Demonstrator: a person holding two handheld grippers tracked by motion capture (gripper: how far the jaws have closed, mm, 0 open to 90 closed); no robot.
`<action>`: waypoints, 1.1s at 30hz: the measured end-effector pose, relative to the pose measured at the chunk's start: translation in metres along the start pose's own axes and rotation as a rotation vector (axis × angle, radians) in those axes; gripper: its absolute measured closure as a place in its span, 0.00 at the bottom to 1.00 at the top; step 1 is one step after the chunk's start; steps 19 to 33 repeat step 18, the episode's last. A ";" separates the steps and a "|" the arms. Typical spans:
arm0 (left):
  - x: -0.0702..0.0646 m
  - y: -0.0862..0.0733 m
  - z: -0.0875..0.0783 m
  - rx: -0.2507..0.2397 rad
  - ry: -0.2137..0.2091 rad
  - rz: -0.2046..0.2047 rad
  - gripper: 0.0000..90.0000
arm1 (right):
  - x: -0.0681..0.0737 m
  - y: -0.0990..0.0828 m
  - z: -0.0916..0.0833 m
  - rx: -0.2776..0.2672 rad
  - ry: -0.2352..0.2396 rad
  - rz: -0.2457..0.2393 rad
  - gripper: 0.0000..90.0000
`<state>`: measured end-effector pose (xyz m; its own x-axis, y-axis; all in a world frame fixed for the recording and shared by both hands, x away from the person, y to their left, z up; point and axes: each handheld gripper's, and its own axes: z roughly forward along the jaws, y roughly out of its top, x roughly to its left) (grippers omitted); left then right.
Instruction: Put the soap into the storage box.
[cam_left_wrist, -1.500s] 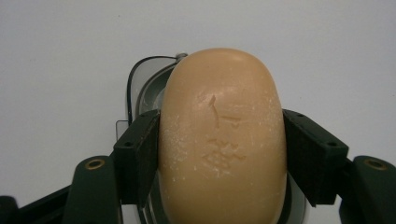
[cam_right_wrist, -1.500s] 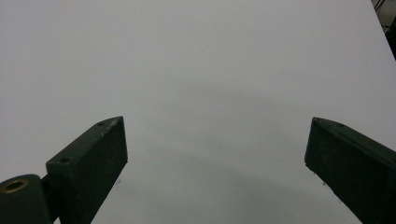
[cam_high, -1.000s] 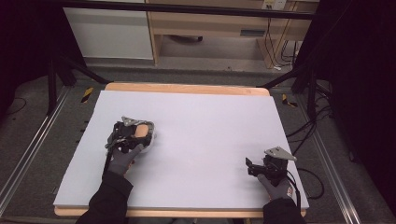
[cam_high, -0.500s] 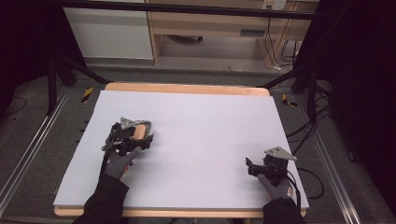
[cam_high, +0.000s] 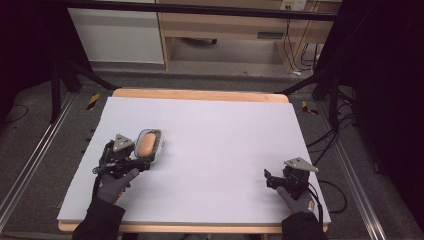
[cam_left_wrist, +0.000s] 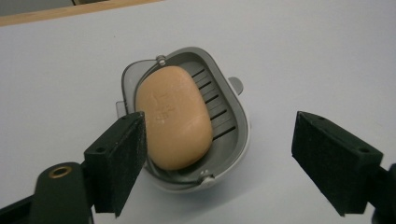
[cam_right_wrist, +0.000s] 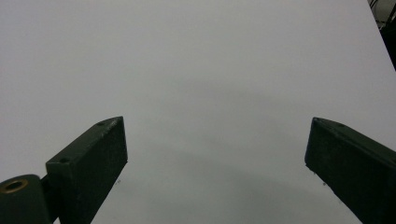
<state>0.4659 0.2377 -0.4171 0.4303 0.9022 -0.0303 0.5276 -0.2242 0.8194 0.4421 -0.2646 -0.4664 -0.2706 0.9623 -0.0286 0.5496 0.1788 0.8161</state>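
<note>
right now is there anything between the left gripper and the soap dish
Nothing visible. The left gripper has just been opening, its jaws wide apart, and the soap dish with its soap lies right ahead on the bare table.

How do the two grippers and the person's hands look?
Both the left gripper and right gripper are black, with square dark padded jaws and a grey three-cornered plate on top. A black cable trails from the right one. The person wears grey gloves and dark sleeves.

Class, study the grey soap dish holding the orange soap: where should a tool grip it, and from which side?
Judging by its shape, grip the soap dish across its narrow width, on the long side walls, coming from above. The soap lies loose inside, so keep it level.
</note>
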 end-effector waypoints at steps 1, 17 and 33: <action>0.002 -0.003 -0.002 -0.002 -0.003 -0.001 0.18 | 0.000 0.000 0.000 0.006 0.000 0.007 0.07; 0.046 -0.058 -0.025 0.005 0.108 -0.047 0.15 | -0.009 -0.009 -0.003 0.031 -0.016 0.021 0.07; 0.049 -0.060 -0.024 0.017 0.109 -0.049 0.15 | -0.009 -0.009 -0.003 0.034 -0.016 0.019 0.07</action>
